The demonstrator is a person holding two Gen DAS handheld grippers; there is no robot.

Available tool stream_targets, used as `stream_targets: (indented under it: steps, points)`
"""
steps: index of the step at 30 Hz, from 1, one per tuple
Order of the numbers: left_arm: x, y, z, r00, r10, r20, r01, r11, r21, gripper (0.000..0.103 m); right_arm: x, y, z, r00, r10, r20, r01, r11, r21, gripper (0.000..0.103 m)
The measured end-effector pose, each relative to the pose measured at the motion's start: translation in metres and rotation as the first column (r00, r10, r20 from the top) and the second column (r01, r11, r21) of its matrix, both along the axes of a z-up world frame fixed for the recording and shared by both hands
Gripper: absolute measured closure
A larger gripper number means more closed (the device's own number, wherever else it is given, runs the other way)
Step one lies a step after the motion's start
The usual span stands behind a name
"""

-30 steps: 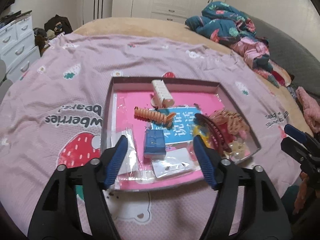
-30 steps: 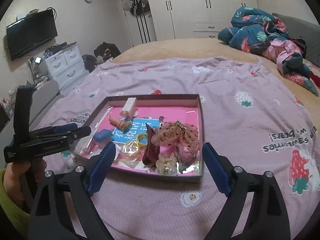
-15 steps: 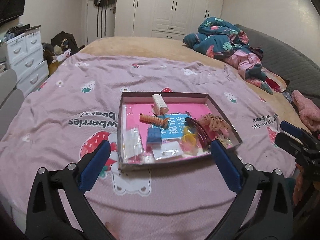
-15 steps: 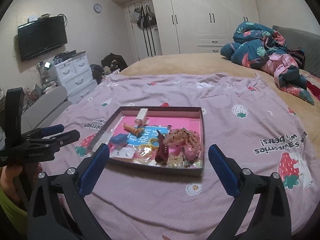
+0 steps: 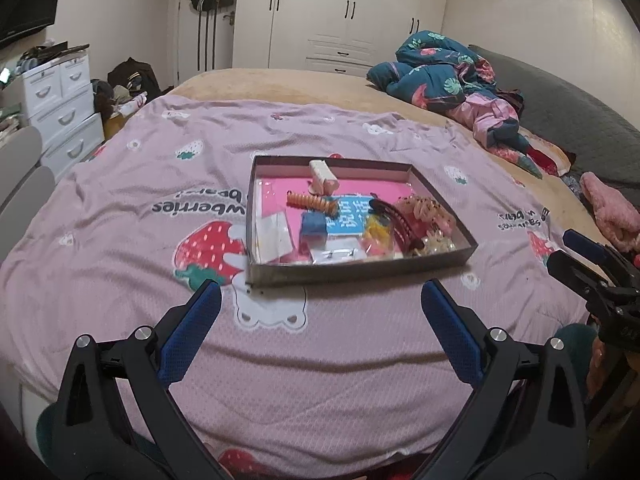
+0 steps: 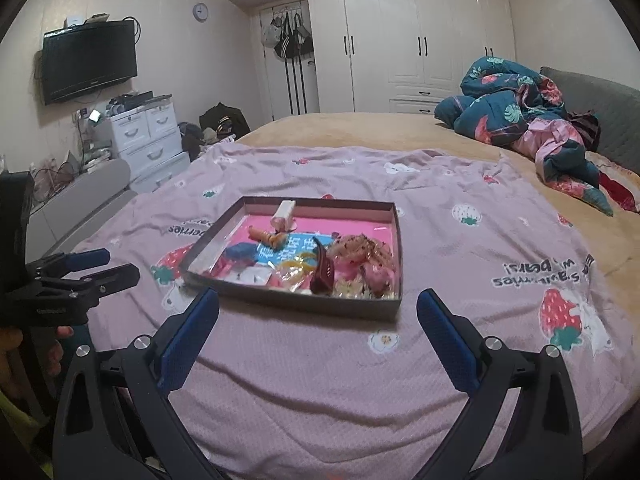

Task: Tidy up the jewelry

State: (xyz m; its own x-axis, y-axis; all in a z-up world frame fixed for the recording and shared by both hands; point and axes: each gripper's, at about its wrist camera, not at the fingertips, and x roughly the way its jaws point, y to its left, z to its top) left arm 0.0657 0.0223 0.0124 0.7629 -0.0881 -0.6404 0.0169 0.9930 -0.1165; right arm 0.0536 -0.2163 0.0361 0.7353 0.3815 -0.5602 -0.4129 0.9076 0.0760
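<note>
Seemingly between picks, the left wrist view shows the left gripper (image 5: 320,304) spread wide and empty above the pink strawberry blanket (image 5: 120,208), with the shallow tray (image 5: 360,270) lying well ahead of its blue pads (image 5: 188,336). Everything the task concerns sits inside that tray: an orange spiral hair tie (image 5: 312,202) near the middle, a white oblong piece (image 5: 323,176) toward the far wall, a small blue box (image 5: 314,224) beside a blue printed card (image 5: 352,218), clear little bags (image 5: 272,234) at the left, and a dark red hair clip (image 5: 400,222) leaning against a heap of frilly pink and beaded pieces (image 5: 424,210) at the right. Standing back like this probably gives a full look at the jumble before choosing a piece. At the right edge the right gripper (image 5: 580,258) juts in, held clear of the tray. From the right wrist view, the right gripper (image 6: 318,306) is likewise at full spread with nothing between its pads, hovering over the blanket short of the tray (image 6: 320,306), whose near wall faces it. The hair clip (image 6: 324,270) and the frilly heap (image 6: 360,254) lie closest to this side, so they look like its natural first targets. At the left the left gripper (image 6: 108,264) shows in profile, with a hand (image 6: 12,344) on its grip.
</note>
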Motion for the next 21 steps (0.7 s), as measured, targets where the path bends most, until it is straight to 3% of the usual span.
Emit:
stream_targets:
  steps: [21]
  points:
    - [-0.017, -0.002, -0.004, 1.0, 0.015, 0.018, -0.014, 1.0, -0.006, 0.009, -0.011, -0.002, -0.003, 1.0, -0.005, -0.009, 0.006, 1.0, 0.011, 0.004]
